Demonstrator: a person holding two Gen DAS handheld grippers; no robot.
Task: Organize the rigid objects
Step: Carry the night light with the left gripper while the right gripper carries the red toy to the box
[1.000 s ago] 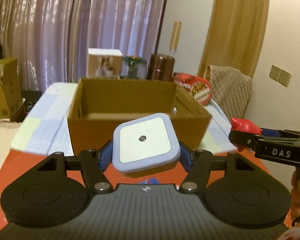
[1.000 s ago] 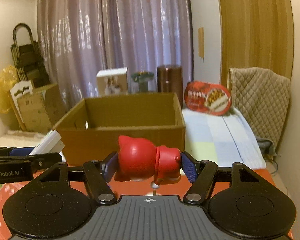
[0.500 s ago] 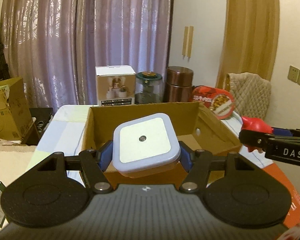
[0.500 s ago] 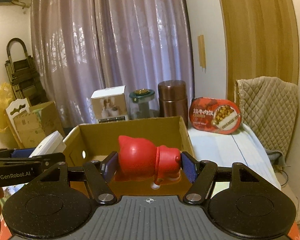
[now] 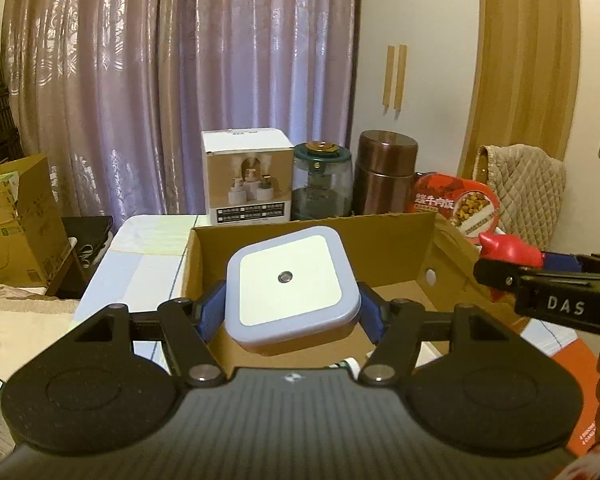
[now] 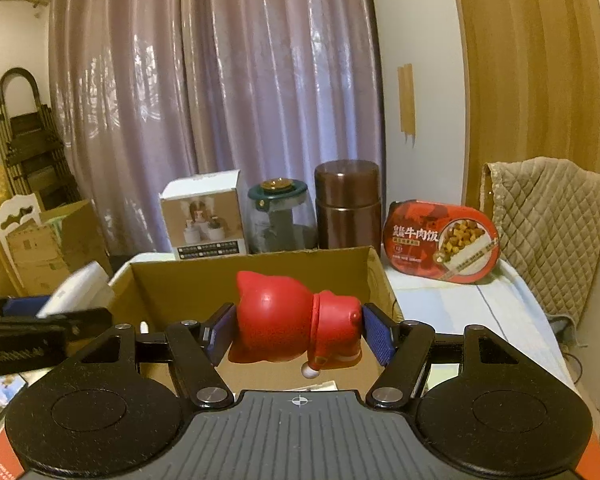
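My left fingers grip the night light, right fingers the red figurine; the cardboard box opens just below-ahead.

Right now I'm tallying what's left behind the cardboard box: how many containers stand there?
4: a white carton at the left, a green-lidded glass jar, a brown canister, and a red food tub propped at the right. The box's back wall may hide more.

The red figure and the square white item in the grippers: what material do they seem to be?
Red figure: probably vinyl or plastic; smooth skin with soft highlights. Square white item: likely hard plastic; matte, rounded moulded edges, small round dot in the centre.
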